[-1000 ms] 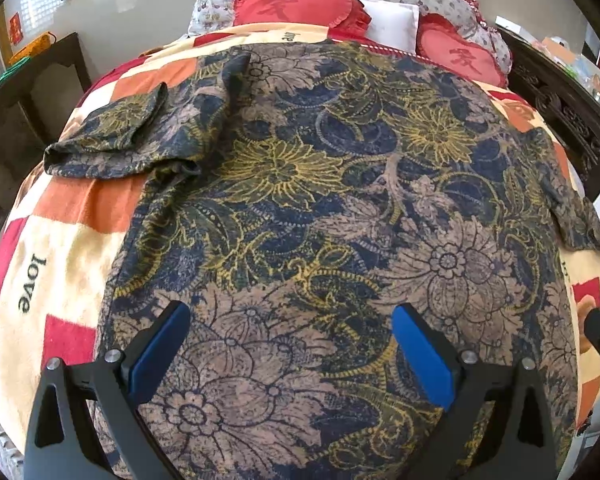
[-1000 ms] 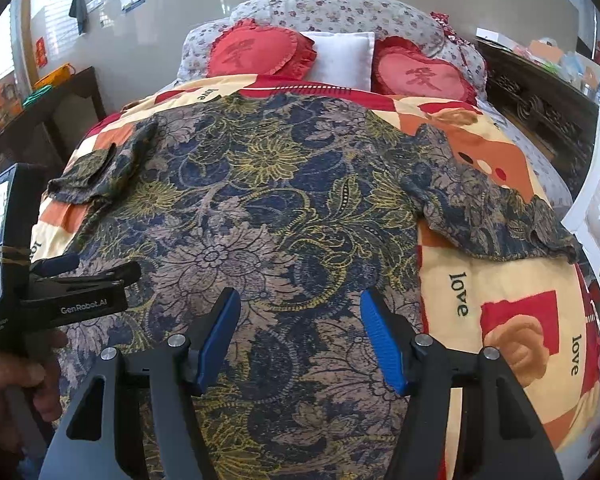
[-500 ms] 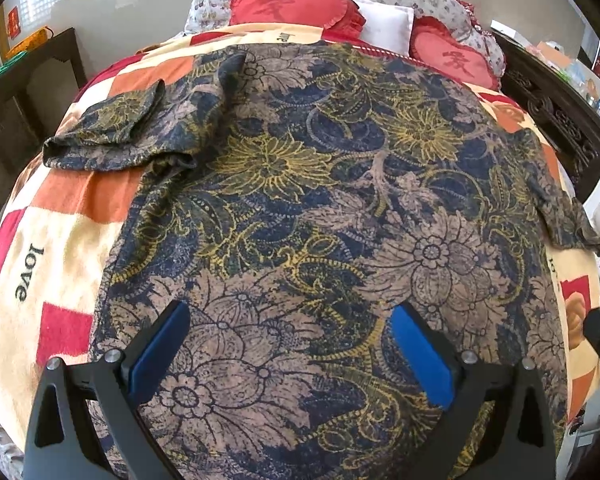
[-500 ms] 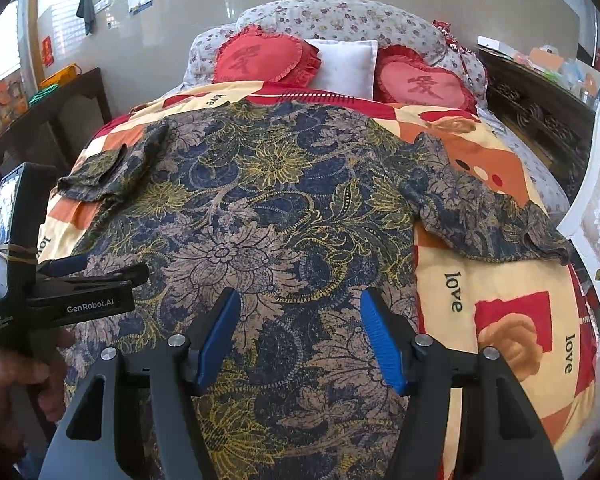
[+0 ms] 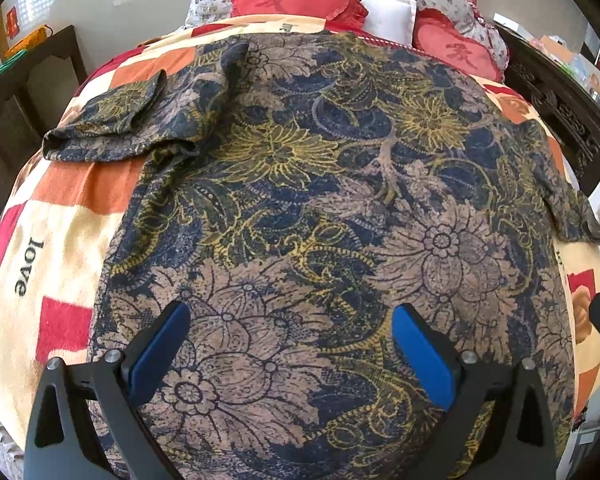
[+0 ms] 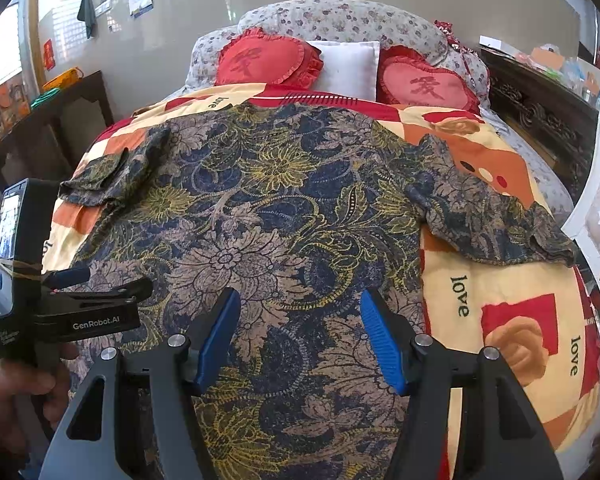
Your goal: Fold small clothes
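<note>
A dark blue shirt [image 5: 320,200] [image 6: 260,220] with yellow and tan flowers lies spread flat on the bed, hem toward me and both short sleeves out. Its left sleeve [image 5: 112,128] is rumpled, and its right sleeve [image 6: 492,220] rests on the blanket. My left gripper [image 5: 292,332] hovers open over the lower left part of the shirt, nothing between its blue pads. My right gripper [image 6: 298,328] is open over the lower right part, also holding nothing. The left gripper [image 6: 100,280] shows at the left of the right wrist view, held by a hand [image 6: 16,380].
A checked orange, red and cream "love" blanket [image 5: 52,220] [image 6: 500,300] covers the bed. Two red heart cushions [image 6: 268,60] and a white pillow [image 6: 348,64] sit at the head. Dark wooden furniture [image 6: 60,128] flanks the left, a carved dark cabinet [image 6: 540,112] and white chair [image 6: 596,220] the right.
</note>
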`<state>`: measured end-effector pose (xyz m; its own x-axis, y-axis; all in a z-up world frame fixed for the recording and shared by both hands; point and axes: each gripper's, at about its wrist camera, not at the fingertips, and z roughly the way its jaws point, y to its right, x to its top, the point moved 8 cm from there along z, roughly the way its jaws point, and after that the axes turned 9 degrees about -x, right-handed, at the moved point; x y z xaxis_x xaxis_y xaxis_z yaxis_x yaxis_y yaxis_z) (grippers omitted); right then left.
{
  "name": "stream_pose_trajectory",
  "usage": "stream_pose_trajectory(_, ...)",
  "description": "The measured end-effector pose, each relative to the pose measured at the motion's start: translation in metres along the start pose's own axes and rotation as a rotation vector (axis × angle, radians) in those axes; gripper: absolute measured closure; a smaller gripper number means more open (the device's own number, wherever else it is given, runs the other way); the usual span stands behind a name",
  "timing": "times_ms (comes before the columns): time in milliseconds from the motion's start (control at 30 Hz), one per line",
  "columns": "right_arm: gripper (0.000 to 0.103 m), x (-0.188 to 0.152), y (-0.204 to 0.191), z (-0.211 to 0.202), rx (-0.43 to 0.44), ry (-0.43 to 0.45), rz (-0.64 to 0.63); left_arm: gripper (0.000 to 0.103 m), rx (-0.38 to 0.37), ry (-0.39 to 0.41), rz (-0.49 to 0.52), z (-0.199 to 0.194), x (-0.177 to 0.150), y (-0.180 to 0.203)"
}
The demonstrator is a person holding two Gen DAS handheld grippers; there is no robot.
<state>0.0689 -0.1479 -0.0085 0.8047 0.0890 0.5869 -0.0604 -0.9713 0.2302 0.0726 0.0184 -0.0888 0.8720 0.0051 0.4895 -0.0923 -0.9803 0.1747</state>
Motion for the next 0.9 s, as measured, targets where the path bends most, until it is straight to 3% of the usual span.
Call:
stream_pose_trajectory(267, 0.030, 0.008, 0.000, 0.014, -0.010, 0.007, -0.011, 0.000, 0.033, 0.002, 0.020, 0.003, 0.000, -0.005)
stream_pose_trajectory(433, 0.030, 0.015, 0.000, 0.029, -0.014, 0.022, -0.015, 0.000, 0.073, 0.032, 0.071, 0.016, 0.020, -0.014)
stream_pose_trajectory(633, 0.030, 0.025, 0.010, 0.068, -0.059, 0.089, -0.023, 0.000, 0.013, 0.074, 0.029, 0.053, 0.057, -0.039)
stream_pose_trajectory(700, 0.030, 0.026, 0.015, 0.096, -0.080, 0.058, -0.019, 0.000, 0.006, 0.094, 0.035, 0.066, 0.064, -0.044)
stream_pose_trajectory(833, 0.030, 0.018, 0.023, 0.139, -0.040, -0.063, 0.043, 0.000, 0.036, 0.109, 0.040, 0.068, 0.066, -0.043)
stream_pose_trajectory(900, 0.029, 0.018, 0.024, 0.142, -0.025, -0.065, 0.065, 0.000, 0.038, 0.119, 0.036, 0.069, 0.065, -0.043)
